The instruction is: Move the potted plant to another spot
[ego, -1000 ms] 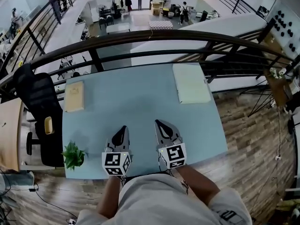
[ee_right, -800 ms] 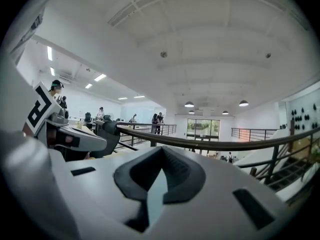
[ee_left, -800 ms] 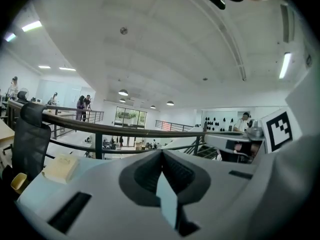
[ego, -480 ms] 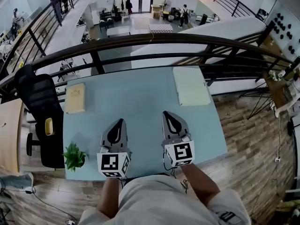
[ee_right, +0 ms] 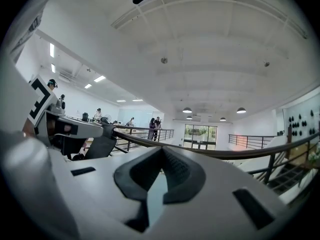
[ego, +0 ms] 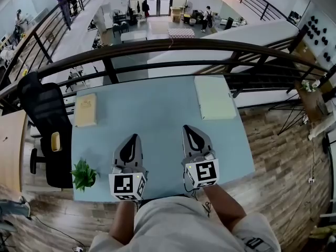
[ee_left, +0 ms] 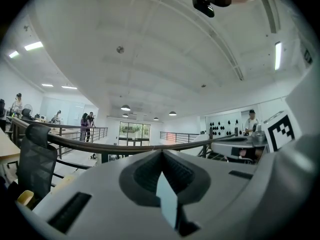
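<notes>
The main risk, as I judge it, is starting at the fingers: both pairs are closed, so if one gripper is going to the potted plant (ego: 83, 173) without opening first, the closed tips will be pushing the small pot instead of taking it. The plant is standing at the near left corner of the table (ego: 157, 109), very close to the edge, so a push could be tipping it or sending it off to the floor. The leaves are also hiding the pot from above, so a grip taken too high may be catching only foliage.

The left gripper (ego: 136, 137) is keeping its jaws fully together in its own view, and nothing is sitting between them. The right gripper (ego: 186, 128) is doing the same; it is holding nothing and touching nothing.

Both are hovering side by side over the near middle of the table and pointing away from the person. The plant is lying to the left of the left gripper, apart from it. Farther out, a tan book (ego: 85, 109) and a pale pad (ego: 214, 97) are resting near the far edge, before the dark railing (ego: 173, 43).
</notes>
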